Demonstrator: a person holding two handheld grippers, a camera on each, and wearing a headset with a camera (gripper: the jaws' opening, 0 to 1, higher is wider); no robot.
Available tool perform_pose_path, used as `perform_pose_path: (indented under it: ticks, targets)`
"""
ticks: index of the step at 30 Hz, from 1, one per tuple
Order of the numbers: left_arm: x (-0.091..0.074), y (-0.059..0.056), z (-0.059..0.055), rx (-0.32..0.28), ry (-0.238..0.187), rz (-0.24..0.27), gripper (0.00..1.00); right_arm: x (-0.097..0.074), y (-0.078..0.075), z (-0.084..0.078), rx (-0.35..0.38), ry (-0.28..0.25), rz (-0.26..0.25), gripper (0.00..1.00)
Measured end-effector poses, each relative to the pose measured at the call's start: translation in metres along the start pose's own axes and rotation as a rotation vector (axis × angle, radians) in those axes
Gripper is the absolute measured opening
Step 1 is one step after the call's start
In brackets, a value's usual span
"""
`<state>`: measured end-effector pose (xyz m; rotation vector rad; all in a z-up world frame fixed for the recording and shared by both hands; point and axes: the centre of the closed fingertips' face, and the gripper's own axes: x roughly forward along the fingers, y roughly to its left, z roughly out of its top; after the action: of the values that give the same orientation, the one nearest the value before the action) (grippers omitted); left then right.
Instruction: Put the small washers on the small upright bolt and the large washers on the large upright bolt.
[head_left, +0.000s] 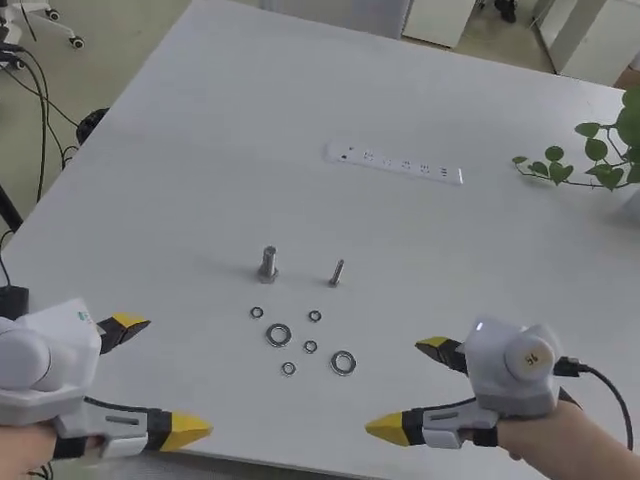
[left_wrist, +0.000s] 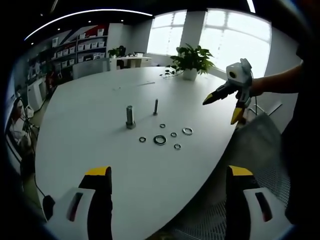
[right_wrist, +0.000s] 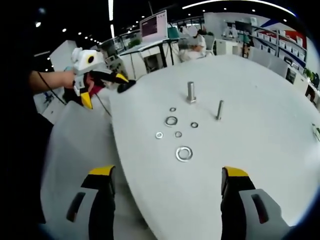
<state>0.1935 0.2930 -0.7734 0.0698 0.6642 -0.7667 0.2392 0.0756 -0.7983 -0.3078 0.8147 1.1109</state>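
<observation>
Lying well ahead of both parted jaws are perhaps six washers.

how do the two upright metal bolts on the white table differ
The large grey metal bolt is thicker than the small grey metal bolt, with a broader head at its base. In the head view the large bolt stands left of the small one. Both stand upright, bare of washers.
</observation>
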Motion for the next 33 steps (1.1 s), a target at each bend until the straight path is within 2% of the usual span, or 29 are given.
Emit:
perform_pose_path:
  ticks: [6,11,14,17,20,33]
  targets:
    - [0.002,0.000,0.003,0.004,-0.003,-0.013,0.93,0.011,-0.006,0.001,-0.028,0.064,0.011,0.84]
    - [0.006,-0.005,0.003,0.002,0.005,-0.032,0.92,0.018,-0.015,0.004,-0.074,0.097,-0.010,0.82]
    - [0.009,-0.006,0.002,0.019,0.017,-0.036,0.91,0.023,-0.019,0.004,-0.076,0.128,-0.011,0.80]
    - [0.010,-0.006,0.004,0.020,0.008,-0.038,0.92,0.026,-0.021,0.004,-0.087,0.148,-0.013,0.79]
    - [0.011,-0.003,0.005,0.014,-0.001,-0.036,0.92,0.032,-0.022,0.003,-0.107,0.177,-0.007,0.79]
    - [0.013,0.005,0.004,0.044,0.011,-0.045,0.90,0.053,-0.029,0.005,-0.191,0.266,0.001,0.71]
